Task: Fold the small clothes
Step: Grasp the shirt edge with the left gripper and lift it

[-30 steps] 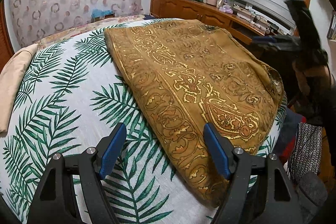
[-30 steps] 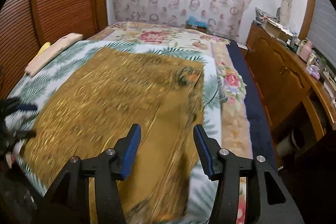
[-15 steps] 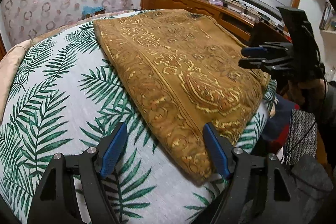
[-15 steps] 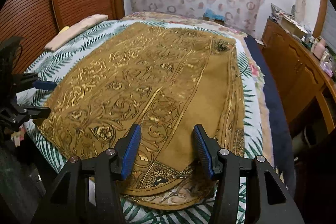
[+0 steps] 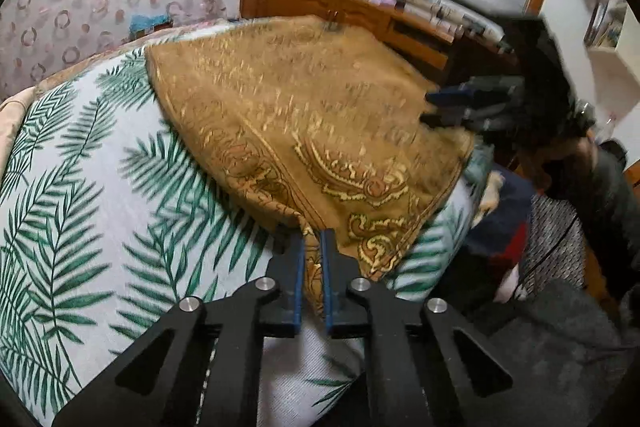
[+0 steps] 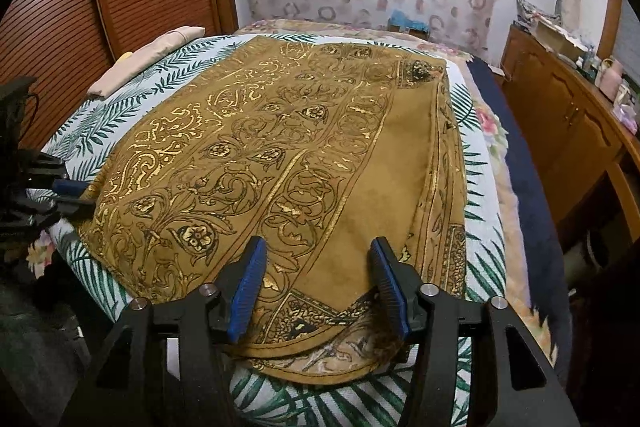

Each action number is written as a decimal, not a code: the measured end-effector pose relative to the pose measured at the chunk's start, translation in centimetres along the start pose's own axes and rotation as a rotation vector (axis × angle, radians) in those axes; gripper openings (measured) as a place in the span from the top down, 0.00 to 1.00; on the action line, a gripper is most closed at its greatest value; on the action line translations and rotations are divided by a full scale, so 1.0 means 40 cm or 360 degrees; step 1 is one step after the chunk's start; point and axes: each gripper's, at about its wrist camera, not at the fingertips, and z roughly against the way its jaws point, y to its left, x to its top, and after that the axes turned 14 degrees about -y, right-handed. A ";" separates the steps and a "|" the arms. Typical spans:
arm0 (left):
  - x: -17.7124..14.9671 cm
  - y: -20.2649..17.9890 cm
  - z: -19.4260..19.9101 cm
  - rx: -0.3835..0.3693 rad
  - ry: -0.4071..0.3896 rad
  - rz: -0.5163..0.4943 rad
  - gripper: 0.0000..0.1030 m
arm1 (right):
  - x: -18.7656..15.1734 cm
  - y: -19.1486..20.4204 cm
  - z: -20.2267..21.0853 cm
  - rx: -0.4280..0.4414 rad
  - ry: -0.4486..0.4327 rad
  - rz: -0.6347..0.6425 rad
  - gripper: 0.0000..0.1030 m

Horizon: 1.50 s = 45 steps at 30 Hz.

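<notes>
Palm-print bed cover (image 6: 478, 259): one. Gold patterned cloth (image 6: 256, 155): one, spread across its near edge. Left gripper (image 5: 311, 269): one, jaws just closed, clamped on the cloth's near corner. Right gripper (image 6: 318, 289): one, jaws apart, opening slightly, holding nothing. Risk: a one-corner lift could skew the fold.

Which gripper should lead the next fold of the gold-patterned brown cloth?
Left. The left gripper has just closed on the gold-patterned brown cloth at its near edge; the right gripper hangs open above it.
</notes>
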 end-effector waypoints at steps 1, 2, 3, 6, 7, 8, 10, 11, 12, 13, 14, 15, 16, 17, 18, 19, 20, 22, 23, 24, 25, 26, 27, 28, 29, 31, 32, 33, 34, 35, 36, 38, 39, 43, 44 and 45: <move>0.014 0.001 0.007 -0.0020 -0.0033 0.0020 0.94 | -0.001 0.001 0.001 0.0006 0.0001 -0.0004 0.43; 0.032 0.000 0.017 -0.0039 -0.0075 0.0033 0.94 | 0.001 0.004 0.001 0.0008 0.0003 -0.0004 0.43; 0.050 -0.001 0.023 -0.0049 -0.0112 0.0035 0.95 | 0.001 0.008 0.003 0.0012 0.0002 -0.0003 0.43; 0.109 -0.009 0.040 -0.0057 -0.0224 0.0021 0.95 | -0.003 0.021 0.015 0.0056 -0.0011 -0.0018 0.43; 0.126 -0.010 0.041 -0.0054 -0.0253 0.0011 0.95 | -0.004 0.026 0.021 0.0074 -0.0017 -0.0029 0.43; 0.148 -0.011 0.038 -0.0045 -0.0282 -0.0004 0.95 | -0.004 0.031 0.028 0.0091 -0.0026 -0.0038 0.43; 0.179 -0.010 0.029 -0.0039 -0.0315 -0.0016 0.95 | -0.003 0.034 0.048 0.0079 -0.0052 -0.0032 0.43; 0.194 -0.008 0.020 -0.0038 -0.0329 -0.0020 0.95 | -0.005 0.042 0.059 0.0071 -0.0070 -0.0027 0.43; 0.207 -0.007 0.012 -0.0034 -0.0338 -0.0026 0.95 | -0.003 0.045 0.069 0.0074 -0.0082 -0.0027 0.43; 0.218 -0.003 0.003 -0.0026 -0.0348 -0.0032 0.95 | -0.002 0.048 0.080 0.0077 -0.0097 -0.0028 0.43; 0.231 -0.001 -0.009 -0.0015 -0.0358 -0.0036 0.95 | 0.001 0.050 0.090 0.0077 -0.0108 -0.0026 0.43; 0.238 0.003 -0.016 -0.0011 -0.0363 -0.0035 0.95 | 0.001 0.052 0.098 0.0079 -0.0116 -0.0025 0.43; 0.247 0.007 -0.026 -0.0008 -0.0367 -0.0032 0.95 | 0.002 0.055 0.106 0.0087 -0.0123 -0.0023 0.43; 0.256 0.011 -0.038 0.0001 -0.0371 -0.0029 0.95 | 0.002 0.057 0.113 0.0095 -0.0130 -0.0021 0.43; 0.262 0.014 -0.047 0.0010 -0.0373 -0.0028 0.95 | 0.001 0.060 0.116 0.0103 -0.0131 -0.0018 0.43; 0.268 0.020 -0.057 0.0019 -0.0372 -0.0025 0.95 | -0.001 0.064 0.118 0.0115 -0.0131 -0.0014 0.43; 0.274 0.026 -0.067 0.0031 -0.0371 -0.0019 0.95 | -0.005 0.065 0.116 0.0119 -0.0127 -0.0005 0.43; 0.279 0.034 -0.081 0.0048 -0.0366 -0.0015 0.95 | -0.016 0.069 0.108 0.0116 -0.0106 0.0013 0.43; 0.281 0.040 -0.089 0.0064 -0.0364 -0.0016 0.95 | -0.019 0.068 0.100 0.0127 -0.0091 0.0017 0.43; 0.283 0.042 -0.095 0.0076 -0.0362 -0.0016 0.95 | -0.021 0.065 0.091 0.0138 -0.0077 0.0019 0.43; 0.282 0.047 -0.099 0.0084 -0.0359 -0.0011 0.95 | -0.027 0.067 0.083 0.0140 -0.0064 0.0025 0.43; 0.282 0.053 -0.104 0.0090 -0.0356 0.0000 0.95 | -0.024 0.070 0.074 0.0137 -0.0051 0.0034 0.43; 0.280 0.057 -0.108 0.0095 -0.0351 0.0009 0.95 | -0.027 0.072 0.067 0.0134 -0.0038 0.0044 0.43; 0.278 0.064 -0.112 0.0103 -0.0346 0.0016 0.95 | -0.032 0.071 0.057 0.0126 -0.0022 0.0052 0.43; 0.278 0.066 -0.113 0.0106 -0.0344 0.0022 0.95 | -0.027 0.071 0.054 0.0122 -0.0010 0.0053 0.43; 0.274 0.071 -0.112 0.0112 -0.0340 0.0032 0.95 | -0.029 0.066 0.038 0.0109 0.0013 0.0067 0.43; 0.272 0.074 -0.111 0.0117 -0.0341 0.0035 0.95 | -0.026 0.061 0.026 0.0086 0.0022 0.0081 0.43; 0.273 0.076 -0.111 0.0121 -0.0343 0.0036 0.95 | -0.024 0.055 0.017 0.0066 0.0028 0.0090 0.43; 0.272 0.077 -0.109 0.0125 -0.0345 0.0036 0.95 | -0.023 0.047 0.011 0.0054 0.0027 0.0089 0.43; 0.271 0.079 -0.106 0.0129 -0.0346 0.0038 0.95 | -0.021 0.040 0.006 0.0054 0.0024 0.0080 0.43; 0.272 0.080 -0.105 0.0132 -0.0347 0.0039 0.95 | -0.018 0.036 0.003 0.0060 0.0019 0.0075 0.43; 0.274 0.081 -0.098 0.0140 -0.0352 0.0035 0.95 | -0.011 0.040 0.000 0.0041 -0.0013 0.0121 0.57; 0.275 0.081 -0.093 0.0144 -0.0356 0.0031 0.95 | -0.009 0.043 -0.006 0.0053 -0.0021 0.0135 0.70; 0.283 0.087 -0.077 0.0185 -0.0390 0.0002 0.95 | 0.020 0.028 -0.007 0.0097 -0.0088 0.0103 0.92; 0.285 0.091 -0.074 0.0204 -0.0399 -0.0007 0.95 | 0.034 0.024 -0.009 0.0089 -0.0115 0.0105 0.93; 0.286 0.096 -0.073 0.0217 -0.0404 -0.0010 0.95 | 0.048 0.019 -0.010 0.0077 -0.0145 0.0102 0.93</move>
